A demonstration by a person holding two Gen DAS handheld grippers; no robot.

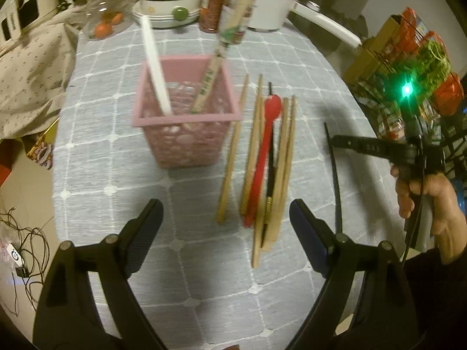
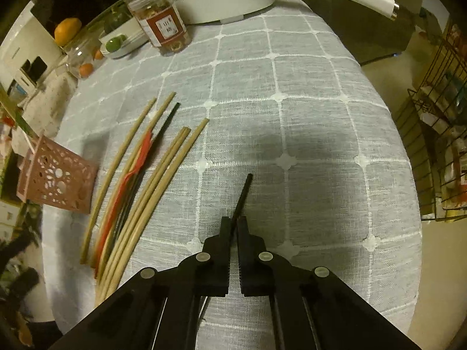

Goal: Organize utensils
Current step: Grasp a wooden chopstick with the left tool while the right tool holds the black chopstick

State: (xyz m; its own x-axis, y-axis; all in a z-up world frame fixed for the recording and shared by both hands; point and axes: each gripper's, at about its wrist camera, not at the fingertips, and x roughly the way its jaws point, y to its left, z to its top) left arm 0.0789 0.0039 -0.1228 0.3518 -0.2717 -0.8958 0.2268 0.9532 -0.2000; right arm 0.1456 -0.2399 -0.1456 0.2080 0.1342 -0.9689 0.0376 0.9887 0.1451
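Observation:
A pink perforated basket [image 1: 186, 119] stands on the grey checked tablecloth [image 1: 116, 151], with a white utensil [image 1: 156, 67] and a wrapped pair of chopsticks [image 1: 213, 73] leaning in it. To its right lie several wooden chopsticks [image 1: 254, 145], a red spoon [image 1: 262, 157] and a black chopstick [image 1: 271, 160]. My left gripper [image 1: 224, 207] hovers open just short of this pile, with nothing between its jaws. My right gripper [image 2: 233, 223] is shut on another black chopstick [image 2: 243, 194], which hangs over bare cloth to the right of the pile [image 2: 163, 175]. The left wrist view shows this gripper [image 1: 338, 141] in a hand.
At the table's far end stand a white pot [image 1: 271, 3] with a long handle, a spice jar [image 1: 214, 8], stacked white bowls [image 1: 166, 14] holding a green squash, and a glass jar [image 1: 105, 14]. A wire rack [image 2: 437, 145] stands past the right edge. Cables [image 1: 29, 248] lie left.

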